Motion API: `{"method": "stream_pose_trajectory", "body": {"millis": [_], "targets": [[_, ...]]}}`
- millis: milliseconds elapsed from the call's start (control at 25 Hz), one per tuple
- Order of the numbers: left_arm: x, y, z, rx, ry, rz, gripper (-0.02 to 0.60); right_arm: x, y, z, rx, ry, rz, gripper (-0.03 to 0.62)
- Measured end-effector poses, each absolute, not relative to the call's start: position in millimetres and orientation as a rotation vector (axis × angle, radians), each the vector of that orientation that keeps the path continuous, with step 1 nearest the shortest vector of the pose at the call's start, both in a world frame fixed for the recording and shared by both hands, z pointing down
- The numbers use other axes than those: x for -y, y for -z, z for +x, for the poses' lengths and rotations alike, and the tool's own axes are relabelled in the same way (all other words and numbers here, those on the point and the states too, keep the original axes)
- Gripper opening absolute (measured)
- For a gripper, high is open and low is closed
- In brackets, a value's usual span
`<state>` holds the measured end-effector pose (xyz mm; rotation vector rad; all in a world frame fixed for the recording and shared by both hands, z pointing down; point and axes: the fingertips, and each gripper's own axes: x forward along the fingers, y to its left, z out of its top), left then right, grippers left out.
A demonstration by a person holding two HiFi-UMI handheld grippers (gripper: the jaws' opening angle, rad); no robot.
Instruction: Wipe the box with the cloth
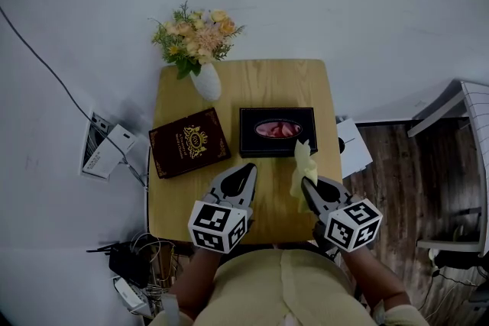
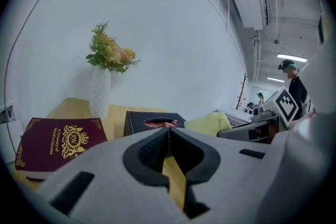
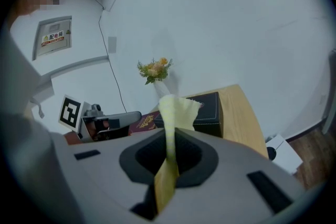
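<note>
Right claw [image 3: 169, 138], lower right of the head view: pressed shut on the cloth [image 1: 302, 166]. The cloth is pale yellow, with a fold standing up out of the tips.

The cloth sits at the near right corner of the box [image 1: 277, 131]. Whether it touches the box I cannot tell. In the right gripper view it seems raised in front of the box rather than laid on it.

Left claw [image 1: 245, 173], lower centre: tips pressed together with nothing between them. It points toward the box's near side and stops just short of it.

The box is dark, with an oval window on top showing pink. It lies flat at the middle of the counter [image 1: 260, 80]. A maroon book [image 1: 189, 142] lies to its left, apart from it. A white vase [image 1: 206, 82] of flowers stands at the counter's upper left.

Progress, as a judgement: the cloth is in hand and brought up to the box. The wiping itself looks not yet begun, so the top and sides are all left to do.
</note>
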<state>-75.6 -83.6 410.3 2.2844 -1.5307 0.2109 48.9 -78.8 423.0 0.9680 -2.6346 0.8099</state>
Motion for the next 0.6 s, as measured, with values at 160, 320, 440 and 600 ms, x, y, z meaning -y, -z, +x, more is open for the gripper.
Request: {"method": "stream_pose_trajectory", "body": {"millis": [160, 320, 440, 600], "targets": [[83.8, -411.0, -76.4, 1.529, -0.212, 2.285, 0.025, 82.2, -419.1, 49.7, 2.644, -0.813, 0.97, 0.037], [82.6, -412.5, -78.5, 1.53, -0.215, 2.278, 0.025, 84.6, -414.5, 47.7, 2.656, -0.812, 0.962, 0.037], [82.4, -412.8, -78.8, 1.529, -0.216, 2.278, 0.025, 84.7, -413.8, 47.3, 2.657, -0.807, 0.961, 0.037], [82.4, -412.1, -79.6, 1.53, -0.213, 2.283, 0.025, 84.3, -414.3, 47.5, 2.653, -0.805, 0.96, 0.037]]}}
